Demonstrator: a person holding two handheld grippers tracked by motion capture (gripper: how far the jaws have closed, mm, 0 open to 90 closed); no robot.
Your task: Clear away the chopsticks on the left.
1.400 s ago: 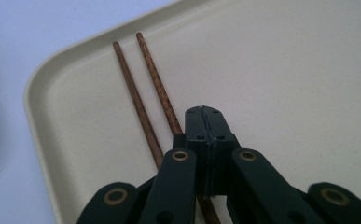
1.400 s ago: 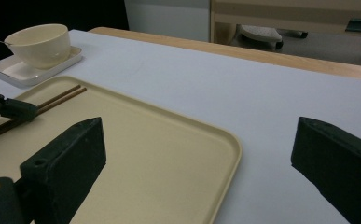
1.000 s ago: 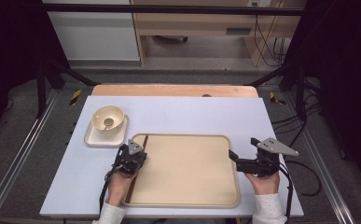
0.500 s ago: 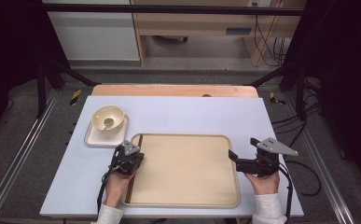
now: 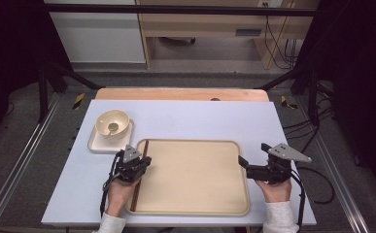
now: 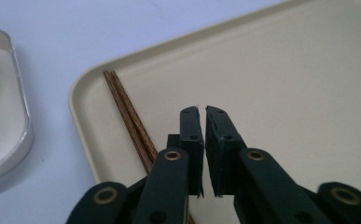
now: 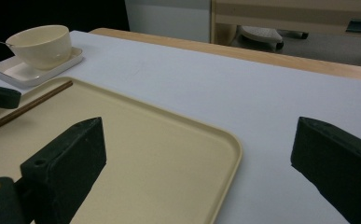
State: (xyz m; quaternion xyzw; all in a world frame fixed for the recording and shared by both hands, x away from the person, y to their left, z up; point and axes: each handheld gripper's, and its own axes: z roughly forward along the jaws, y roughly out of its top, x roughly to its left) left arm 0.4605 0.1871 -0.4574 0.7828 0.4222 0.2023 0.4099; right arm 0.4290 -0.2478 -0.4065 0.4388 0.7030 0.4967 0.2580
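A pair of dark wooden chopsticks (image 5: 136,194) (image 6: 127,109) lies flat along the left inner edge of the beige tray (image 5: 195,174) (image 6: 285,70). My left gripper (image 5: 139,158) (image 6: 202,112) hovers over that edge, just right of the chopsticks. Its jaws have just been opening, and a narrow gap with nothing in it shows between them. My right gripper (image 5: 253,154) (image 7: 199,130) stands wide open at the tray's right rim (image 7: 232,144), one jaw over the tray and one over the table, holding nothing.
A cream bowl (image 5: 112,121) (image 7: 43,44) sits on a small white dish (image 5: 100,143) beyond the tray's left corner, with a thin utensil in it. A pale blue mat (image 5: 200,121) covers the table. Cables trail at the right edge.
My left gripper has drawn back a little toward the person and its jaws have parted slightly. The chopsticks now lie on the tray outside the jaws. The right gripper has not moved.
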